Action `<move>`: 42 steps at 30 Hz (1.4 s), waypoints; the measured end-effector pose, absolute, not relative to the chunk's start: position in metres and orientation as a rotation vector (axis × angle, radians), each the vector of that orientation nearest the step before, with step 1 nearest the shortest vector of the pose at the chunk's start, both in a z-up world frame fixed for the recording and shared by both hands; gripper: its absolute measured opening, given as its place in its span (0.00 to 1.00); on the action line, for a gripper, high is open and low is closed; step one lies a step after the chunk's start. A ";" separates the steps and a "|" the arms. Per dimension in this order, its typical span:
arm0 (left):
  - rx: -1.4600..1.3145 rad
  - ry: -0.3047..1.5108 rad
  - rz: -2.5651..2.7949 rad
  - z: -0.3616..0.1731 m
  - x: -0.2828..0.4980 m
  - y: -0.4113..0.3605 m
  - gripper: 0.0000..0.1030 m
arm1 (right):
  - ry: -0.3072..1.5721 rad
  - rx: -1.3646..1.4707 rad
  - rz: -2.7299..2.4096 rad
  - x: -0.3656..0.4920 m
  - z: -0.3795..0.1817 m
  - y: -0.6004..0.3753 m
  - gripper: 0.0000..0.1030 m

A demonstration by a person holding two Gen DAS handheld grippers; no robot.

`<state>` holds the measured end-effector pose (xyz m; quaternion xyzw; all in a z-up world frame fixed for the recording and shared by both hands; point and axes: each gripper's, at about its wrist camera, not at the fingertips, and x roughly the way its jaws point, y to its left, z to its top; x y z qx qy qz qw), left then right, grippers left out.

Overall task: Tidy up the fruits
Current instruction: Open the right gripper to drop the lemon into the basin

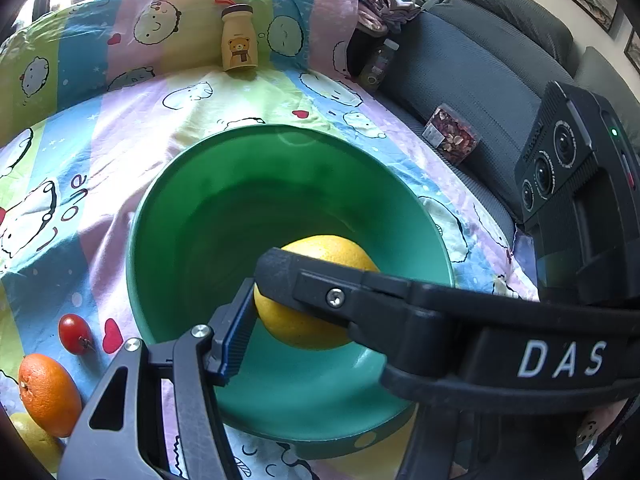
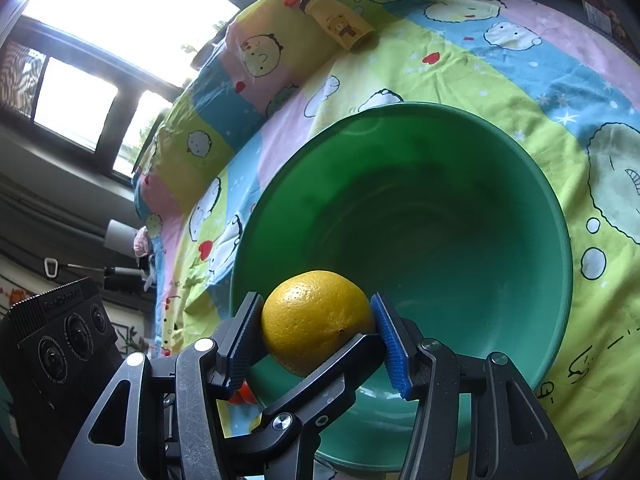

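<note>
the yellow citrus fruit (image 2: 316, 320), round with a dimpled, glossy peel, is clamped between the ribbed blue pads of the right hand-held gripper (image 2: 318, 330), held just over the near rim of the green bowl (image 2: 460, 208). the left hand-held gripper (image 1: 256, 316) has a pad against the same fruit; its other finger is hidden, so i cannot tell its state. the bowl sits on a bed under a pastel cartoon sheet (image 1: 120, 128). left of the bowl lie a small tomato (image 1: 74, 334) and an orange (image 1: 48, 394); behind it stands a bear bottle (image 1: 239, 38). a grey sofa (image 1: 480, 60) is to its right, and bright windows (image 2: 100, 40) stand beyond.
</note>
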<state>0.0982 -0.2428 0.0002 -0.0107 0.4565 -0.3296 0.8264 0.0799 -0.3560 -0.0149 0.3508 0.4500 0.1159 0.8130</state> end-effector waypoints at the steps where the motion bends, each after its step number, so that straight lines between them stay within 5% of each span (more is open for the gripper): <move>1: -0.022 0.970 -0.699 0.000 0.098 -0.243 0.57 | 0.961 0.749 0.248 0.080 -0.015 -0.356 0.55; 42: 0.007 0.930 -0.652 0.009 0.091 -0.237 0.59 | 0.926 0.719 0.174 0.078 -0.009 -0.357 0.55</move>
